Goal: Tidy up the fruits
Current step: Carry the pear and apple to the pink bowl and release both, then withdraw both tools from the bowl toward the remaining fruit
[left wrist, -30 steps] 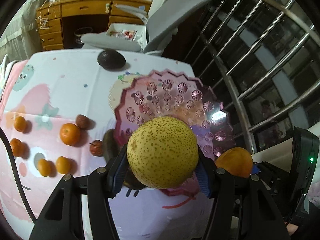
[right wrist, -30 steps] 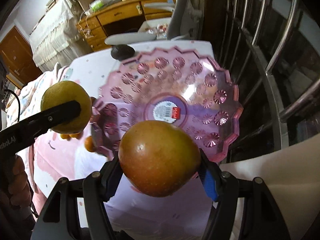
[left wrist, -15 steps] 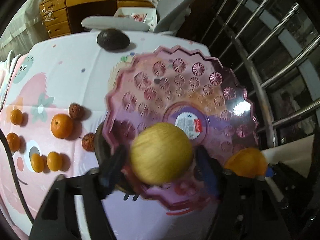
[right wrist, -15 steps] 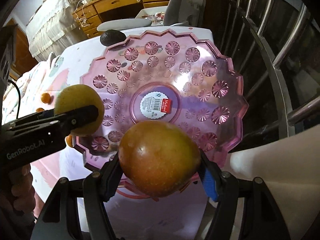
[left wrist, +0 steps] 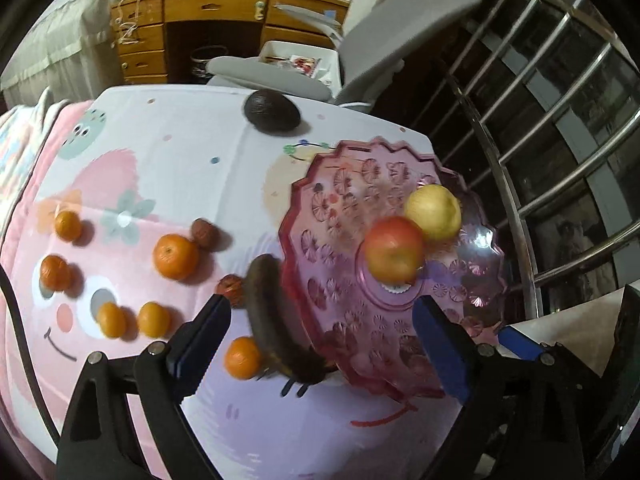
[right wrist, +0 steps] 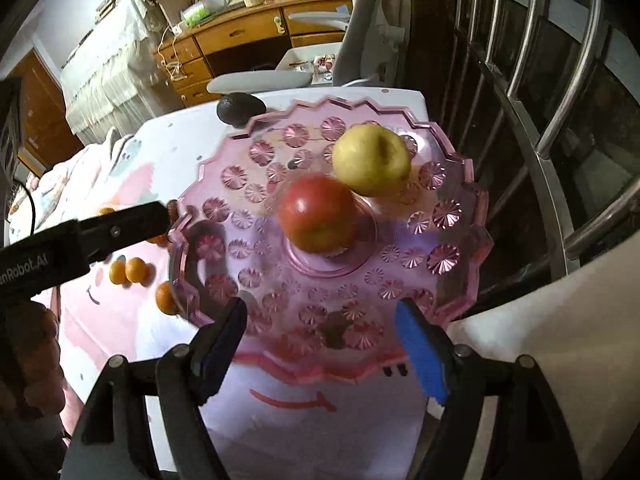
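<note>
A: What sits on my far left?

B: Small oranges (left wrist: 175, 256) scattered on the pink cloth (left wrist: 120, 184), a dark banana (left wrist: 268, 312) against the plate's edge.

A: My left gripper (left wrist: 320, 334) is spreading wider, nothing between its pads. The plate?

B: The pink plate (right wrist: 456, 256) holds the red apple (right wrist: 318, 216) touching the yellow pear (right wrist: 370, 164).

A: My right gripper (right wrist: 320, 342) is widening too, empty, above the plate's near rim.
</note>
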Demonstrator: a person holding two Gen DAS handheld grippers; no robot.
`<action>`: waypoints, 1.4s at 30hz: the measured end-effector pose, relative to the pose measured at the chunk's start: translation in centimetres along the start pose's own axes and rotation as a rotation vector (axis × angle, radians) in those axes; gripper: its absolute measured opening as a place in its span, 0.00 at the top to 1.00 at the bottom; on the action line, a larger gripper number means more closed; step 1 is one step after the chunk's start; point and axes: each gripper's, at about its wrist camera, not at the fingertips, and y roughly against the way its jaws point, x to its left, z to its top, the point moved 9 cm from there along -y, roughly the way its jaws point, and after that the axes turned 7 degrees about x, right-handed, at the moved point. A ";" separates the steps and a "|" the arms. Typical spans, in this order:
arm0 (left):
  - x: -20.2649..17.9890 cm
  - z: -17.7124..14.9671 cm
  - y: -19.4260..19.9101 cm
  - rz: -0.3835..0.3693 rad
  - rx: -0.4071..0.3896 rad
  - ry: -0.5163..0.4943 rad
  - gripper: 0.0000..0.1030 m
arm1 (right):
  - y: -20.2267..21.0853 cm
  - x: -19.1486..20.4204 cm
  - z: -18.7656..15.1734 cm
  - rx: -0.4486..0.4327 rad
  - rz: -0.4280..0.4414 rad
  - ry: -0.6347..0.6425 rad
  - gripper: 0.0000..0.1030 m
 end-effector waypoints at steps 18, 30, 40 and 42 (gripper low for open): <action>13.8 -6.3 5.8 0.003 0.004 0.140 0.11 | -0.2 9.5 -4.1 0.025 0.050 -0.018 0.25; 22.8 -7.6 10.0 0.038 0.021 0.074 0.11 | -1.6 17.1 -6.8 0.053 0.096 -0.168 0.25; 27.5 -8.0 10.1 0.076 0.103 -0.087 0.11 | -3.1 19.8 -8.0 -0.005 0.051 -0.357 0.25; 28.5 -7.7 9.8 0.082 0.121 -0.111 0.11 | -3.3 19.6 -8.1 -0.032 0.017 -0.390 0.25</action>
